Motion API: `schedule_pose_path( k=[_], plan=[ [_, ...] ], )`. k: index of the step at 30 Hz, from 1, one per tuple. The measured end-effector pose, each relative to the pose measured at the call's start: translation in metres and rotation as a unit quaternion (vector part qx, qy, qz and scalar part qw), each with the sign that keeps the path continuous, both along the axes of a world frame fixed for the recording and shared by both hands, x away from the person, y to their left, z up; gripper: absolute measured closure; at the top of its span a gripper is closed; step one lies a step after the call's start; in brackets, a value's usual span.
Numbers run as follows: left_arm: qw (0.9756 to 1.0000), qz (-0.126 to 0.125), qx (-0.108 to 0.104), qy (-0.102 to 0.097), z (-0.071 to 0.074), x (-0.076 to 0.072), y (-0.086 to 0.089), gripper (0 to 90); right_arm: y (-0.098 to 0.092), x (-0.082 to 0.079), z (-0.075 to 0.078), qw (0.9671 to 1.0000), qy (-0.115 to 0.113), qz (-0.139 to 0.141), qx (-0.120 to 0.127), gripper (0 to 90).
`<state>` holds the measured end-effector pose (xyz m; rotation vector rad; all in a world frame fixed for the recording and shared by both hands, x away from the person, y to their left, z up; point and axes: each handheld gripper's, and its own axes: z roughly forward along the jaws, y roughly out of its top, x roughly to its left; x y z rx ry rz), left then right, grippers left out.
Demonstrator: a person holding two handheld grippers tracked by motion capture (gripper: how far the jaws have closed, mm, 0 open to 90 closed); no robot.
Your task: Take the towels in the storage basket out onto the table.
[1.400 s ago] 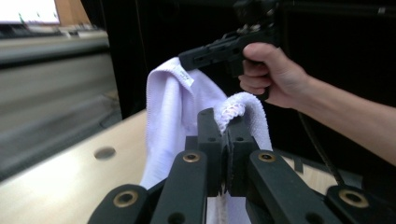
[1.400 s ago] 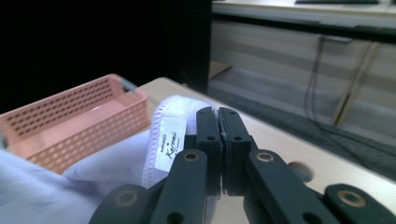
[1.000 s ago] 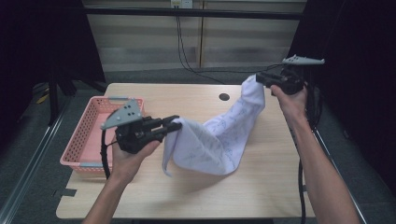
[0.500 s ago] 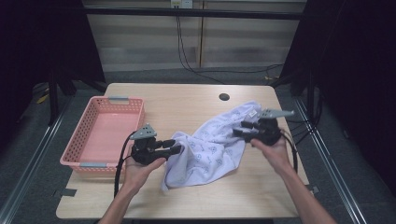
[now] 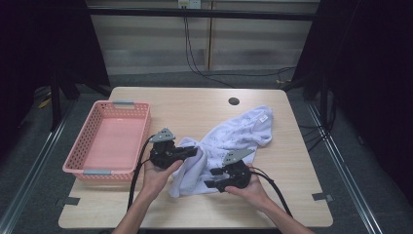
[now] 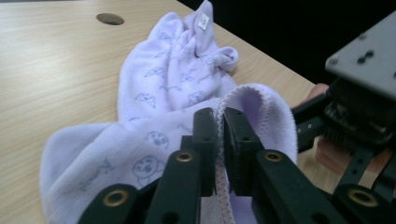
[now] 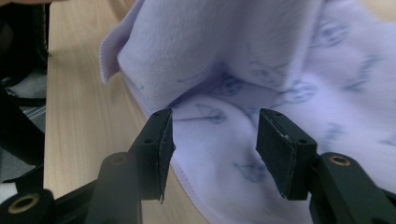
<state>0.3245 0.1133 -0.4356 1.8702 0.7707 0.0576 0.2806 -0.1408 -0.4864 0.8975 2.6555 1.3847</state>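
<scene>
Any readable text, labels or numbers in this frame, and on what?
None can be read.
Tag on the cloth: a small white label with a dark mark, too small and blurred to read.
Cloth: printed with small cartoon drawings, no words.
Basket, table and both tongs: no lettering visible.

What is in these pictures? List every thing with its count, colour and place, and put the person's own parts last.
cloth: one, pale lilac with small printed figures, crumpled on the middle of the table
basket: one, pink, empty, at the table's left edge
table: one, light wood, with a dark round hole near its far edge
left gripper: one, black, jaws shut on the cloth's hemmed edge
right gripper: one, black, jaws open over the cloth's near edge
cables: two, black, one trailing from each gripper
hands: two, one holding each gripper, coming in from the bottom
</scene>
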Motion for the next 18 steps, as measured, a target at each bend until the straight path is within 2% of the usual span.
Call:
schedule_pose_path(
  k=[2,5,6,7,8,9,10,11,12,13,14,15,16,17,18],
  plan=[
    [1.0,0.005,-0.002,0.003,-0.001,0.0,0.002,75.9,0.005,0.001,-0.005,1.0,0.003,0.002,-0.006,47.9],
    [0.9998,0.014,-0.003,0.011,-0.005,0.002,0.007,70.8,0.013,0.002,-0.013,0.9995,-0.01,0.01,-0.03,47.0],
    [0.9998,0.014,-0.003,0.011,-0.005,0.002,0.007,67.3,0.013,0.002,-0.013,0.9995,-0.01,0.01,-0.03,47.0],
    [0.9998,0.014,0.001,0.013,-0.006,0.002,0.009,65.0,0.017,-0.003,-0.018,0.9981,-0.03,0.016,-0.051,48.6],
    [0.9998,0.016,0.004,0.014,-0.007,0.002,0.01,65.0,0.017,-0.003,-0.018,0.9981,-0.03,0.016,-0.051,48.6],
    [0.9995,0.024,0.008,0.017,-0.009,0.002,0.011,60.0,0.018,-0.009,-0.018,0.9962,-0.05,0.007,-0.07,67.2],
    [0.9995,0.024,0.008,0.017,-0.009,0.002,0.011,58.3,0.018,-0.009,-0.018,0.9962,-0.05,0.007,-0.07,67.2],
    [0.9993,0.027,0.019,0.017,-0.011,0.002,0.013,57.6,0.013,-0.007,-0.014,0.9965,-0.031,-0.004,-0.078,83.1],
    [0.9993,0.027,0.019,0.017,-0.011,0.002,0.013,57.1,0.013,-0.007,-0.014,0.9965,-0.031,-0.004,-0.078,83.1],
    [0.9991,0.032,0.021,0.017,-0.012,0.001,0.013,55.7,0.002,-0.006,-0.012,0.9968,-0.025,-0.012,-0.074,88.3],
    [0.999,0.032,0.024,0.019,-0.013,0.002,0.014,55.7,0.002,-0.006,-0.012,0.9968,-0.025,-0.012,-0.074,88.3],
    [0.9986,0.037,0.029,0.024,-0.016,0.004,0.015,52.1,-0.02,-0.003,-0.002,0.9985,-0.011,-0.027,-0.047,88.9],
    [0.9985,0.037,0.029,0.027,-0.018,0.006,0.016,51.4,-0.028,-0.003,0.002,0.9987,-0.009,-0.033,-0.037,89.0],
    [0.9985,0.037,0.029,0.027,-0.018,0.006,0.016,51.3,-0.028,-0.003,0.002,0.9987,-0.009,-0.033,-0.037,89.0],
    [0.9982,0.039,0.032,0.031,-0.02,0.008,0.015,51.2,-0.051,-0.002,0.013,0.9978,-0.017,-0.058,-0.026,89.1]
  ],
)
